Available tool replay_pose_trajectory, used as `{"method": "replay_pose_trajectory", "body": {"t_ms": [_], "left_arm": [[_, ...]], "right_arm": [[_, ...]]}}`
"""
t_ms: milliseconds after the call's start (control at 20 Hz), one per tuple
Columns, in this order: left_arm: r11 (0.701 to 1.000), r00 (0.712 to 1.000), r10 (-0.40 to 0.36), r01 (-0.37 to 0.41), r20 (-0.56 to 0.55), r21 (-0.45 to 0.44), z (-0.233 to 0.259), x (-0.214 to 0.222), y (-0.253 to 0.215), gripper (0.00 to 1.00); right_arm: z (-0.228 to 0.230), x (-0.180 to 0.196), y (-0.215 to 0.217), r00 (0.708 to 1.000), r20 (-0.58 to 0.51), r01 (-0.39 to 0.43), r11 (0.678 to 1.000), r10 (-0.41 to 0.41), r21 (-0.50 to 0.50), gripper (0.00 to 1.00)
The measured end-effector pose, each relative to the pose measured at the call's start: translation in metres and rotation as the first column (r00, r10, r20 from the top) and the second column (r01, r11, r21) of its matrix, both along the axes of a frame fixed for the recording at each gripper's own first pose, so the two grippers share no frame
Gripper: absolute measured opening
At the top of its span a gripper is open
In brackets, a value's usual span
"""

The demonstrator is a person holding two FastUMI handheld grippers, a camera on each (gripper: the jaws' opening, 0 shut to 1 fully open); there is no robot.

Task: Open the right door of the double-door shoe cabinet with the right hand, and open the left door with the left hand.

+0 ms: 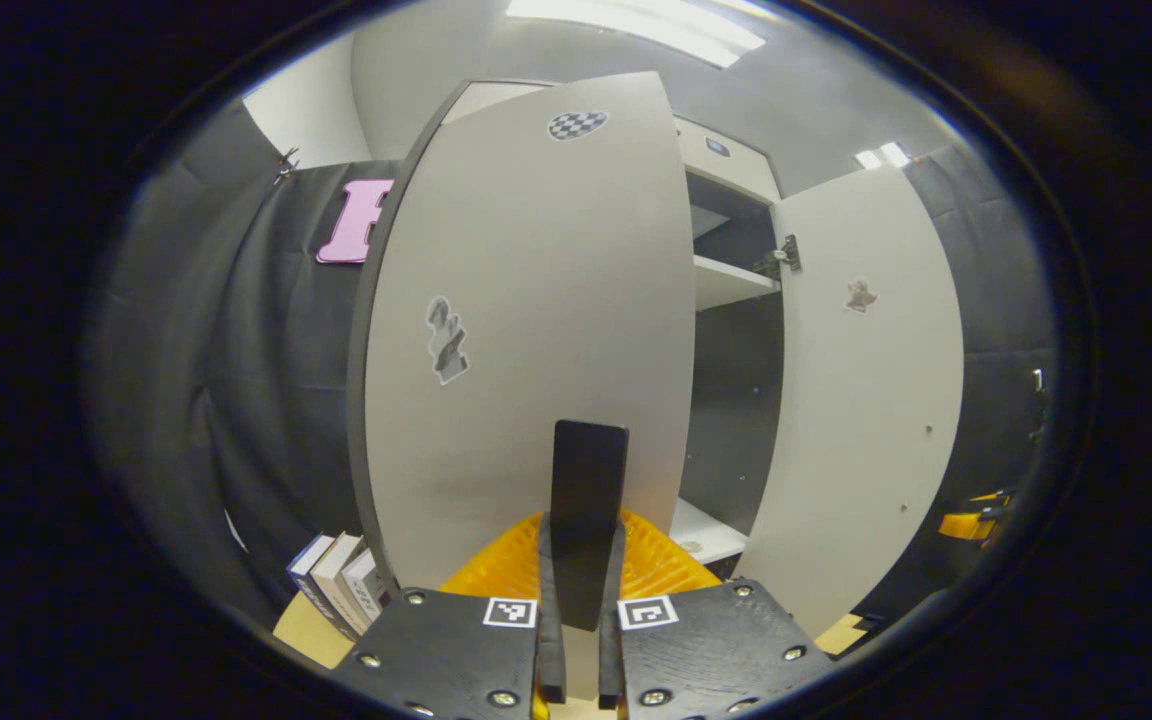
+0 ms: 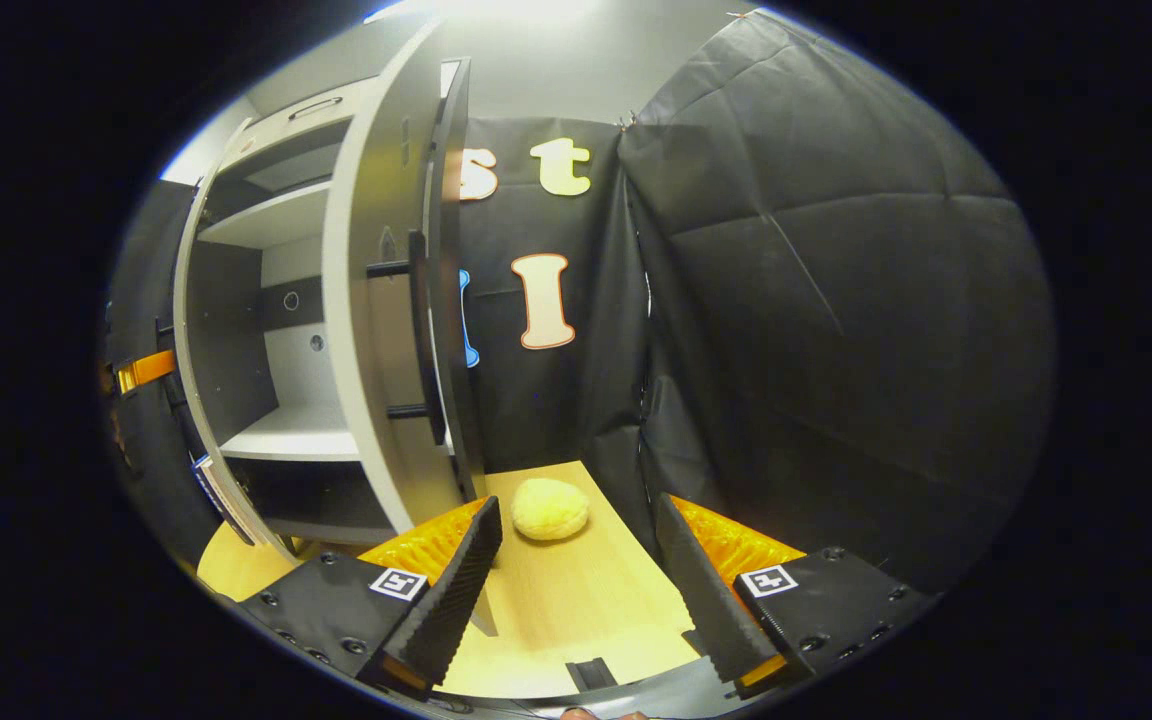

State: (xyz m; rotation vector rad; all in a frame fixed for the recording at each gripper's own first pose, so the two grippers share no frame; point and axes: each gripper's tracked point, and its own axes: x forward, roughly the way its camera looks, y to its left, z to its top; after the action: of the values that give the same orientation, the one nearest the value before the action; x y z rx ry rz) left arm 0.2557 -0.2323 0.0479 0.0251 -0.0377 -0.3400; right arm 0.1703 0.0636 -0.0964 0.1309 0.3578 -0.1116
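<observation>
Left gripper (image 1: pixel 587 560) clamped on left door's handle (image 1: pixel 588 490) (right gripper (image 2: pixel 576 560) wide, empty).

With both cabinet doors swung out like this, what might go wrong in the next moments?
1. The left tool looks shut on the left door's handle; pulling further may slip it off or strain the hinges, since the left door is already wide open.
2. The right tool is open beside the right door; a careless move may bump that door.
3. The books stand beside the left door, which might scrape them.
</observation>
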Motion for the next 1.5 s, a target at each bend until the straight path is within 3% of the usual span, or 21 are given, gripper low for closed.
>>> {"method": "replay_pose_trajectory", "body": {"t_ms": [150, 200, 450, 500, 650, 700, 750, 900, 950, 1050, 1100, 1500], "left_arm": [[1.000, 1.000, -0.020, 0.020, 0.001, -0.006, 0.001, -0.003, 0.001, 0.17], [1.000, 1.000, -0.023, 0.023, 0.005, -0.006, 0.001, -0.003, 0.003, 0.15], [1.000, 1.000, -0.023, 0.023, 0.019, -0.010, 0.003, -0.005, 0.007, 0.15], [1.000, 0.999, -0.024, 0.024, 0.021, -0.010, 0.003, -0.005, 0.008, 0.15], [1.000, 1.000, -0.016, 0.017, 0.024, -0.024, 0.005, -0.007, 0.010, 0.15], [1.000, 1.000, -0.010, 0.011, 0.027, -0.027, 0.005, -0.007, 0.011, 0.15], [1.000, 1.000, -0.003, 0.004, 0.030, -0.028, 0.006, -0.006, 0.012, 0.15], [0.999, 0.999, -0.001, 0.003, 0.044, -0.035, 0.007, -0.004, 0.013, 0.14], [0.999, 0.999, -0.004, 0.006, 0.046, -0.041, 0.008, -0.003, 0.012, 0.14], [0.999, 0.999, -0.007, 0.009, 0.041, -0.042, 0.008, -0.004, 0.011, 0.14], [0.999, 0.999, -0.007, 0.008, 0.039, -0.039, 0.007, -0.004, 0.011, 0.14], [0.999, 0.999, 0.042, -0.041, 0.030, -0.031, 0.005, -0.001, 0.024, 0.14]], "right_arm": [[-0.003, -0.008, 0.015, 1.000, -0.008, -0.004, 1.000, 0.004, 0.006, 0.93], [-0.003, -0.011, 0.019, 1.000, -0.011, -0.008, 1.000, 0.008, -0.001, 0.98], [0.003, -0.011, 0.026, 1.000, -0.010, -0.015, 0.999, 0.015, -0.038, 0.98], [0.005, -0.010, 0.028, 1.000, -0.003, -0.016, 0.999, 0.016, -0.036, 0.92], [0.009, -0.002, 0.034, 1.000, 0.007, -0.022, 0.999, 0.022, -0.030, 0.92], [0.009, 0.000, 0.037, 1.000, 0.008, -0.028, 0.999, 0.028, -0.029, 0.98], [0.008, 0.001, 0.040, 0.999, 0.007, -0.036, 0.999, 0.036, -0.030, 0.92], [0.003, 0.003, 0.047, 0.998, -0.004, -0.059, 0.997, 0.059, -0.058, 0.92], [0.000, 0.003, 0.049, 0.998, -0.014, -0.068, 0.995, 0.068, -0.074, 0.98], [-0.008, 0.001, 0.053, 0.996, -0.036, -0.089, 0.992, 0.086, -0.093, 0.98], [-0.011, 0.000, 0.055, 0.995, -0.043, -0.096, 0.991, 0.092, -0.089, 0.93], [-0.013, -0.004, 0.049, 0.997, -0.042, -0.068, 0.996, 0.066, -0.061, 0.94]]}}
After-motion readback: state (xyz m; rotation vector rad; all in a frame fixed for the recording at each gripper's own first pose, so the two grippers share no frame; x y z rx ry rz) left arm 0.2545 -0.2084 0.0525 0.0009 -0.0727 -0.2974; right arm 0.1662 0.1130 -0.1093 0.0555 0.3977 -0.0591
